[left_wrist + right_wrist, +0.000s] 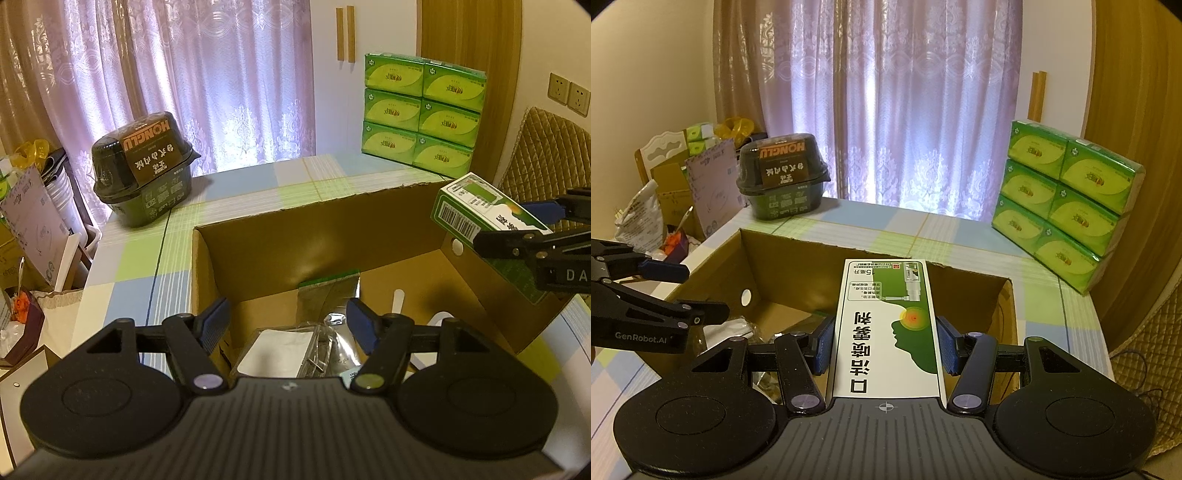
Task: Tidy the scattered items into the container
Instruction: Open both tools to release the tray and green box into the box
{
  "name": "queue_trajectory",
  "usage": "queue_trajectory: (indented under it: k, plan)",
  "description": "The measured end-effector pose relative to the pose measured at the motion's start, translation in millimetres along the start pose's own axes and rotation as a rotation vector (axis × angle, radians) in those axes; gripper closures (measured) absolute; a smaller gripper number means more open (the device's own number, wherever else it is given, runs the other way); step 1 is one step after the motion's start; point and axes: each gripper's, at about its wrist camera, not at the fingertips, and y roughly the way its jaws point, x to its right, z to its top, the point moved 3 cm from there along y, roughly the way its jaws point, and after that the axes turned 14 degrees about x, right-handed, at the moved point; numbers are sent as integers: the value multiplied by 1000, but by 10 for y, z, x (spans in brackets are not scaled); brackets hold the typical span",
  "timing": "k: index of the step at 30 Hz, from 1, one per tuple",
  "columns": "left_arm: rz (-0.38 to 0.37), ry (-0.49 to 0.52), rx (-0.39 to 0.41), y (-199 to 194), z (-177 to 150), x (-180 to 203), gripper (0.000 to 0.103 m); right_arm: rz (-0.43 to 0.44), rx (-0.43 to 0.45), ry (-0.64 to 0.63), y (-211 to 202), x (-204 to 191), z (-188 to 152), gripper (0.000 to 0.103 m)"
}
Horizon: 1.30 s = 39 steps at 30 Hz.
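Matt brown cardboard box [280,236], glossy (printed) paper carton [886,325], shiny foil pouch [341,332]

Tissue packs [1067,206] stacked by curtain [886,103]; dark tub [781,181] opposite.

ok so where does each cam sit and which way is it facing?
Left wrist: on the left gripper, jaws open, looking down into the cardboard box; right gripper enters at right.
Right wrist: on the right gripper, jaws shut on the green-white carton, above the box; left gripper at left.
Shared: box, carton, black tub, tissue packs, curtain.
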Motion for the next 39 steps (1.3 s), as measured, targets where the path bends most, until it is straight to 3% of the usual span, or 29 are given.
queue_trajectory:
  k: [16,32,33,34,39]
  plan:
    - [2,-12,12,-98,-3,3,35,-10,32,49,-42,79,61,45]
    - [-1,-34,36,-536,-42,102,29,-72,70,120,-887,121,-142,44]
    - [-3,-32,38,-586,-54,130,28,-80,71,120,-963,115,-183,29]
    - [-6,-32,41,-641,-68,161,27,-90,81,122,-1038,111,-220,6]
    - [-19,-38,52,-926,-193,341,24,-110,74,99,-1382,84,-463,3]
